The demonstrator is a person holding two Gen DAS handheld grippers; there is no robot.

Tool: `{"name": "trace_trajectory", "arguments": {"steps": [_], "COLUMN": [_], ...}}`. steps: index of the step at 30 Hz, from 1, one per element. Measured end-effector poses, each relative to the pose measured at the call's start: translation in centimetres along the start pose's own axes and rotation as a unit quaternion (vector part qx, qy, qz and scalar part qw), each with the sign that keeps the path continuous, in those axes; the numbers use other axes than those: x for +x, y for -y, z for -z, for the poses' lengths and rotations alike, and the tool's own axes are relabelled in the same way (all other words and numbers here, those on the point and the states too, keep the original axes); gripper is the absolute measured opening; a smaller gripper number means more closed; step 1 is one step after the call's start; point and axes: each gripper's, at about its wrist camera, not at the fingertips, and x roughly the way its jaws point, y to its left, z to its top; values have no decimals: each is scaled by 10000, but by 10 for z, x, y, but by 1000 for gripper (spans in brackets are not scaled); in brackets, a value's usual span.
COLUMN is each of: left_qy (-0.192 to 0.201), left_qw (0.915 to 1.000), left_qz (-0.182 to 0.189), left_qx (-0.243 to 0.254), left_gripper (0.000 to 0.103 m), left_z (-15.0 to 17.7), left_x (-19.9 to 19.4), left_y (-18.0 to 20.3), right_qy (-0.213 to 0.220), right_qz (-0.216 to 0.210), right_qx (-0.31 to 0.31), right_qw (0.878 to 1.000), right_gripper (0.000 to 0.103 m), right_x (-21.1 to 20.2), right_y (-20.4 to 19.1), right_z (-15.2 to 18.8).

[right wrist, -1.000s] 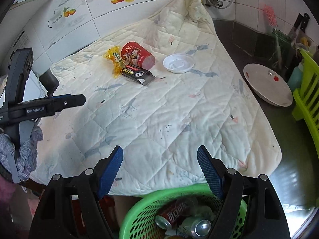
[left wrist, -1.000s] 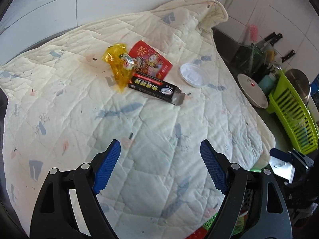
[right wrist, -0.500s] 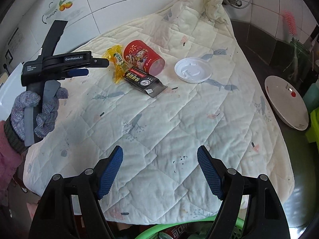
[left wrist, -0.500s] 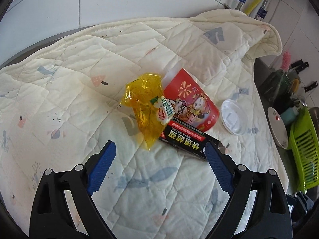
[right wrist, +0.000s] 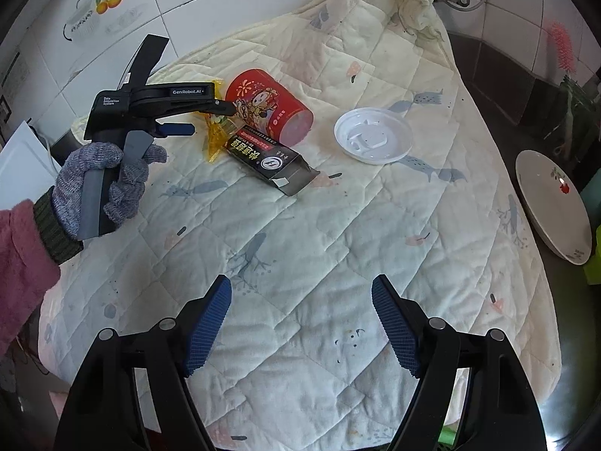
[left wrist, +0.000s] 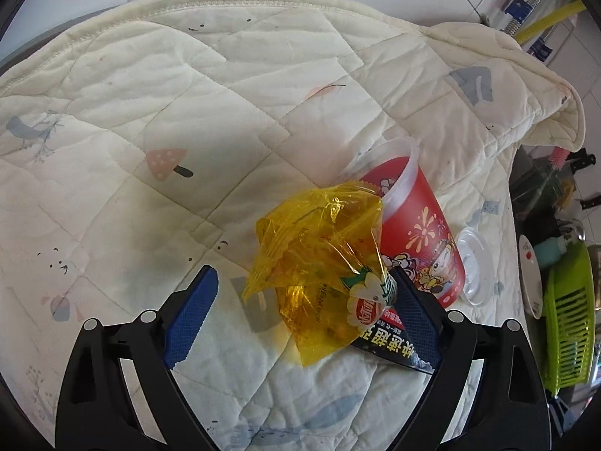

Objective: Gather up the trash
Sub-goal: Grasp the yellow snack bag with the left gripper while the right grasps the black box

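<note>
Right now the left gripper [left wrist: 300, 315] is spread wide, straddling the yellow wrapper [left wrist: 319, 274]; neither blue pad visibly presses on the wrapper, so nothing is grasped. From the right wrist view the same left gripper [right wrist: 204, 116] is held side-on by a gloved hand [right wrist: 103, 184], its fingers reaching over the wrapper [right wrist: 216, 133]. Wrapper is crumpled, translucent, lying on the quilt [left wrist: 188, 131] and overlapping the near end of the black carton [left wrist: 390, 342]. Red cup [left wrist: 417, 240] lies on its side just behind, touching the wrapper, open rim pointing away from the left camera. In the right wrist view the red cup [right wrist: 268, 107], black carton [right wrist: 270, 159] and wrapper sit as one tight cluster; carton end flap is open toward the camera. White lid [right wrist: 372, 135] sits apart to the right of that cluster, flat on the quilt [right wrist: 319, 244]. Right gripper [right wrist: 300, 323] is released, jaws wide apart, hovering above bare quilt well short of the trash cluster, holding nothing. White plate [right wrist: 552, 206] with a red mark sits off the quilt edge on the dark counter at right. Green rack [left wrist: 569, 315] is at the far right of the left wrist view, past the plate [left wrist: 529, 274]. Tiled wall [right wrist: 112, 7] with fruit decals behind the quilt.
</note>
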Motion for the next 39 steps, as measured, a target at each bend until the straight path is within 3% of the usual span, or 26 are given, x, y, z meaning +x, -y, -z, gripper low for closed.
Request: {"name": "trace_trajectory", "arguments": {"steps": [3,5,7,13,21,36,39], "left_qy": [58,101,139,262,434,678,678], "left_qw": [9996,9993,9987,9981,9974,9966,9967], "left_qz": [259,366,477,448,382,373,351], "left_qx": [-45,59,152,333,423,274,276], "left_gripper": [83,73,55,42,34,32,32], "left_z": [-1,-1,-1,0,4,24,29], "left_x": [1,-2,-5,-14,-44,-106,-110], "left_y": [-3,-3,-2,-7,-23,-61,-64], "right_qy": [-39,-83,-109,-164,-228,-432,-504], "right_qz": [13,-14,-38,-123,-66,-312,-351], "right_qx": [-92,-126,-169,-336,-741,-1199,-1275], "right_qw": [9999,9999,9998,9992,9970,9913,9899], "right_gripper": [76,76,76,77,81,81,74], "right_x": [10,17,25,53,86,145,150], "right_y": [-1,-1,-1,-7,-17,-30,-38], "right_z": [-10,-17,-25,-51,-80,-116,-116]}}
